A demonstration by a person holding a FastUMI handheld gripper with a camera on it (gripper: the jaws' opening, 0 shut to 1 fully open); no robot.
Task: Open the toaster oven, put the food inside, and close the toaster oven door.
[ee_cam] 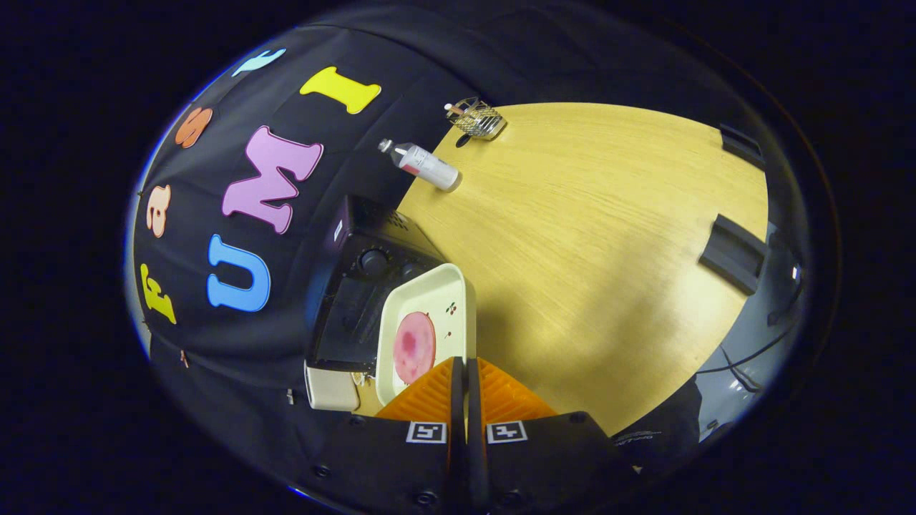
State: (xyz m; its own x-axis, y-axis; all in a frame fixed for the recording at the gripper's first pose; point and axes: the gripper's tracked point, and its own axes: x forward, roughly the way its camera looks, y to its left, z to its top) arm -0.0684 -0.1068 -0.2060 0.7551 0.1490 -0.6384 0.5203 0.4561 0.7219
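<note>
A cream tray (436, 293) carries a round pink slice of food (413, 347). My gripper (465, 366) is shut on the tray's near rim, and the thin rim edge runs in between the two fingers (429, 397). The tray is lifted and tilted, in front of the black toaster oven (372, 239). The oven stands on the wooden table (587, 236) against the booth wall, just beyond the tray. Its knobs (372, 262) and dark glass door (343, 322) face me; I cannot tell whether the door is open.
A white bottle (422, 163) lies on its side farther along the table, and a small wire basket (478, 118) stands beyond it. A cream block (333, 390) sits beside the oven. Black clamps (730, 254) grip the table's far edge.
</note>
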